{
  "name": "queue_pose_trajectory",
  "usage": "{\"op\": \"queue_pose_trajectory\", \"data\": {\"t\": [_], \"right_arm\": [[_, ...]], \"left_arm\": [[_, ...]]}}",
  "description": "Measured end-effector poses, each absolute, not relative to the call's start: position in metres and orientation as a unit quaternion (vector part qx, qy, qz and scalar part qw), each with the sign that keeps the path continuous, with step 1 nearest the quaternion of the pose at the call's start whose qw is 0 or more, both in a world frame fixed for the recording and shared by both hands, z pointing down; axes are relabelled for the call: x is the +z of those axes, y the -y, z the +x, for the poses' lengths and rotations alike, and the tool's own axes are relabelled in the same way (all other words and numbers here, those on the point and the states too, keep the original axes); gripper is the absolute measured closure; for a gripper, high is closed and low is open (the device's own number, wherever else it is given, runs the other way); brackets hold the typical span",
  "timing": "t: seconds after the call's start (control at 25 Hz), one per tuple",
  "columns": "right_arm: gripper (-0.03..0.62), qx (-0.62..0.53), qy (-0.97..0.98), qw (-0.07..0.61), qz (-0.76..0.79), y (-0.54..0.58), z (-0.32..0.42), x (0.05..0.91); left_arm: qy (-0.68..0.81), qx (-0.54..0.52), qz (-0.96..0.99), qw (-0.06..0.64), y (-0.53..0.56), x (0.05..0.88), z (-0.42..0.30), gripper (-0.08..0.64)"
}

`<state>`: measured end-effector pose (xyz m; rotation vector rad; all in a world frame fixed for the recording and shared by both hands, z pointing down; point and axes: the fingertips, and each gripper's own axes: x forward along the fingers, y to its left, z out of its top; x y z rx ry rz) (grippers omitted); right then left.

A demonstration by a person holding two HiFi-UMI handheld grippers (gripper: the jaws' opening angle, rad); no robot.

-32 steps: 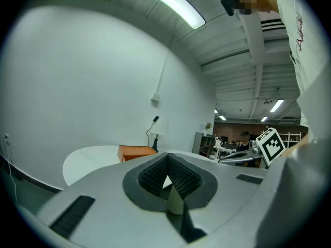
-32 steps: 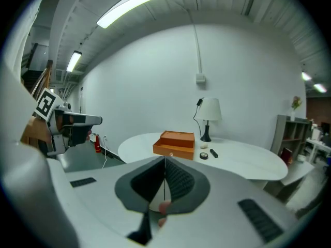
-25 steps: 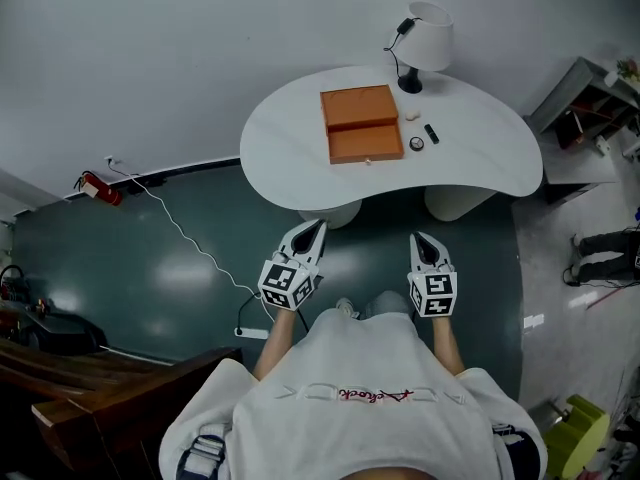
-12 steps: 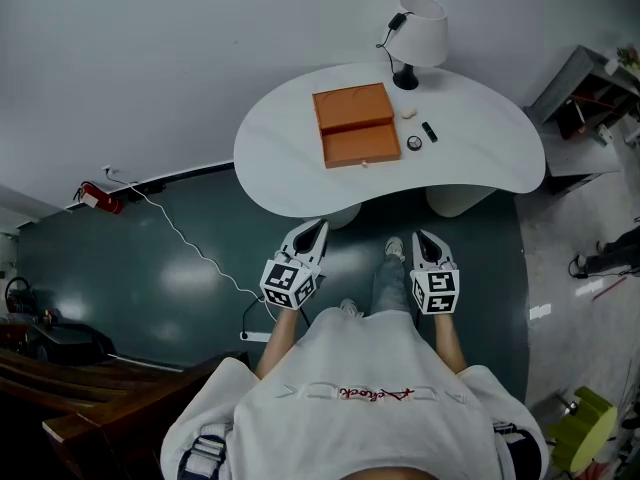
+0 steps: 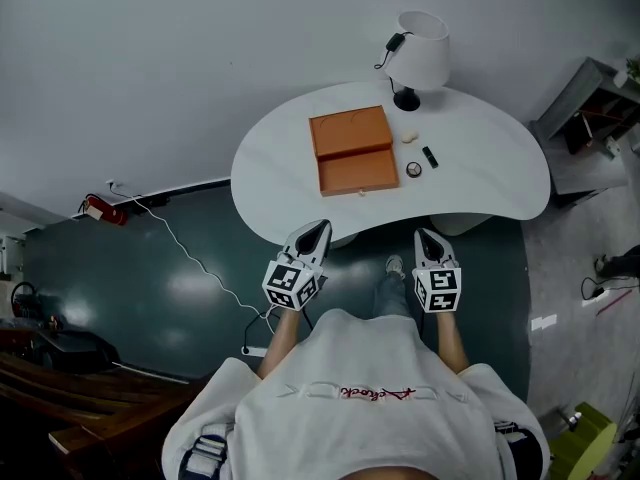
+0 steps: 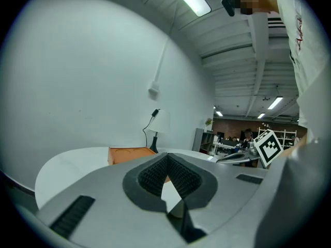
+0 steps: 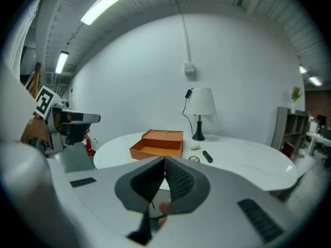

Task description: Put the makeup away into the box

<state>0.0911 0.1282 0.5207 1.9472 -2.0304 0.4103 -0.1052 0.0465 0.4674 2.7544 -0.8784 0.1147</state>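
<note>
An open orange box (image 5: 352,151) lies on the white kidney-shaped table (image 5: 490,178); it also shows in the right gripper view (image 7: 158,144) and the left gripper view (image 6: 126,154). Right of the box lie a small cream piece (image 5: 409,137), a black tube (image 5: 430,156) and a round compact (image 5: 414,170). The right gripper view shows the tube (image 7: 207,156) and compact (image 7: 193,159) too. My left gripper (image 5: 318,230) and right gripper (image 5: 424,236) hover at the table's near edge, both shut and empty, short of the box.
A white lamp (image 5: 420,53) stands at the table's back, behind the makeup. A white cable (image 5: 195,253) runs across the green floor to the left. Grey shelving (image 5: 590,98) stands at the right, dark wooden furniture (image 5: 60,388) at the lower left.
The person has stepped toward the table, and both grippers have come up to its near edge. Their jaws stay closed.
</note>
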Motion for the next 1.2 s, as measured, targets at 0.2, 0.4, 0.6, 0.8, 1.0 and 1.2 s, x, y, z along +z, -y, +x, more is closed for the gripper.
{"op": "queue_pose_trajectory", "data": {"t": [0.2, 0.4, 0.6, 0.8, 1.0, 1.2], "right_arm": [[0.572, 0.138, 0.718, 0.145, 0.666, -0.082, 0.118, 0.508], [0.571, 0.127, 0.735, 0.146, 0.650, -0.038, 0.154, 0.498], [0.572, 0.123, 0.754, 0.143, 0.629, 0.005, 0.183, 0.491], [0.571, 0.124, 0.771, 0.146, 0.607, 0.034, 0.205, 0.496], [0.571, 0.131, 0.777, 0.152, 0.597, 0.051, 0.215, 0.505], [0.571, 0.142, 0.771, 0.159, 0.601, 0.059, 0.218, 0.514]], "left_arm": [[0.324, 0.036, 0.938, 0.118, -0.005, 0.453, -0.082, 0.551], [0.347, 0.030, 0.930, 0.114, 0.028, 0.441, -0.047, 0.551], [0.373, 0.031, 0.920, 0.119, 0.053, 0.440, -0.018, 0.551], [0.395, 0.036, 0.910, 0.122, 0.070, 0.443, 0.002, 0.551], [0.406, 0.041, 0.902, 0.139, 0.080, 0.456, 0.008, 0.551], [0.395, 0.042, 0.906, 0.146, 0.091, 0.463, 0.015, 0.551]]}}
